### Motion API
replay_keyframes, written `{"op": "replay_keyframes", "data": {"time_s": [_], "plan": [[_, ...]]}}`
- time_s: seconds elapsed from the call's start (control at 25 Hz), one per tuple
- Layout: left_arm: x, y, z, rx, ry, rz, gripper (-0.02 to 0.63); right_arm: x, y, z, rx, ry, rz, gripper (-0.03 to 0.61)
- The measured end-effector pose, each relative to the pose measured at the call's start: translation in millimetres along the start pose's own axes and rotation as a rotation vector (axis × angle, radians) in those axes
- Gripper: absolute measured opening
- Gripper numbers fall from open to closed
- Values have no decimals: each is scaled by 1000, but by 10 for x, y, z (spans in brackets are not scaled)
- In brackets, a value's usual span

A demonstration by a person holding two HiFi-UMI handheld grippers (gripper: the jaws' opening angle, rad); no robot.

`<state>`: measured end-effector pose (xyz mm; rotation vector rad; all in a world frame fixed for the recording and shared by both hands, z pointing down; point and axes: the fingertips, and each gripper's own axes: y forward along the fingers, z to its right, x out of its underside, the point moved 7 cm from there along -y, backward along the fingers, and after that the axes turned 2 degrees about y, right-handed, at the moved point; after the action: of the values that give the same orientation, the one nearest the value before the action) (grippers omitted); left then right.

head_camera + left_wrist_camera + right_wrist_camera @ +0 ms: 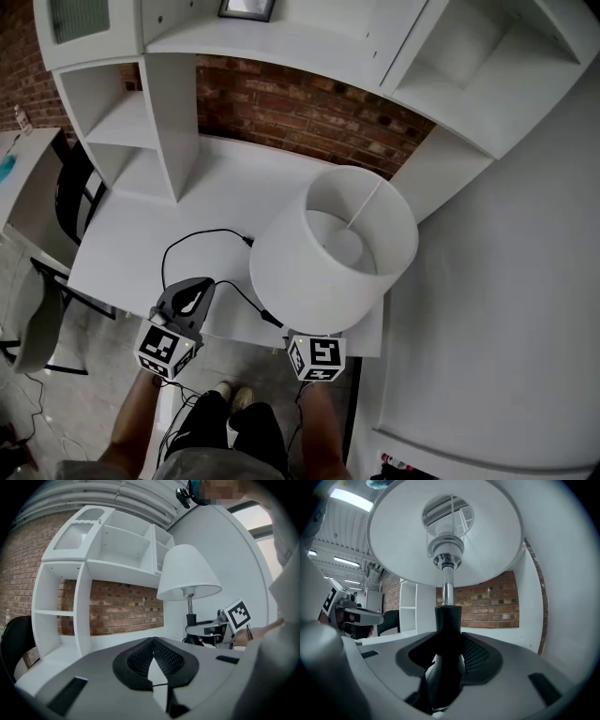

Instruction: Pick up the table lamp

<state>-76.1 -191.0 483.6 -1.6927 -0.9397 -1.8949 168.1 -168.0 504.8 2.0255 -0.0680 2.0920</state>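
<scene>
Right gripper (449, 641) clamps the lamp's (440, 550) upright black stem, shade directly above; the left gripper (154, 643), closed and empty, has the lamp to its right.

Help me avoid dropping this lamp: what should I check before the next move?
1. Right gripper fingers clamp the black stem of the lamp: ok.
2. Lamp upright, white shade level: ok.
3. Lamp base clear of the desk: cannot tell, the base is hidden.
4. Cord free of snags; it loops across the desk: cannot tell.
5. Left gripper fingers together; whether they pinch the cord: cannot tell.
</scene>
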Motion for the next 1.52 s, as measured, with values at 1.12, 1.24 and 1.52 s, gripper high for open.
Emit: {"op": "replay_keyframes", "data": {"time_s": [1.12, 1.24, 1.52], "plan": [[-1236, -399, 62, 43, 22, 67, 3, -1139, -460, -212, 73, 11, 7, 170], [-1237, -405, 65, 43, 24, 65, 3, -1159, -484, -228, 72, 8, 11, 170], [-1268, -401, 80, 49, 15, 70, 3, -1154, -518, -251, 79, 31, 14, 170]]}}
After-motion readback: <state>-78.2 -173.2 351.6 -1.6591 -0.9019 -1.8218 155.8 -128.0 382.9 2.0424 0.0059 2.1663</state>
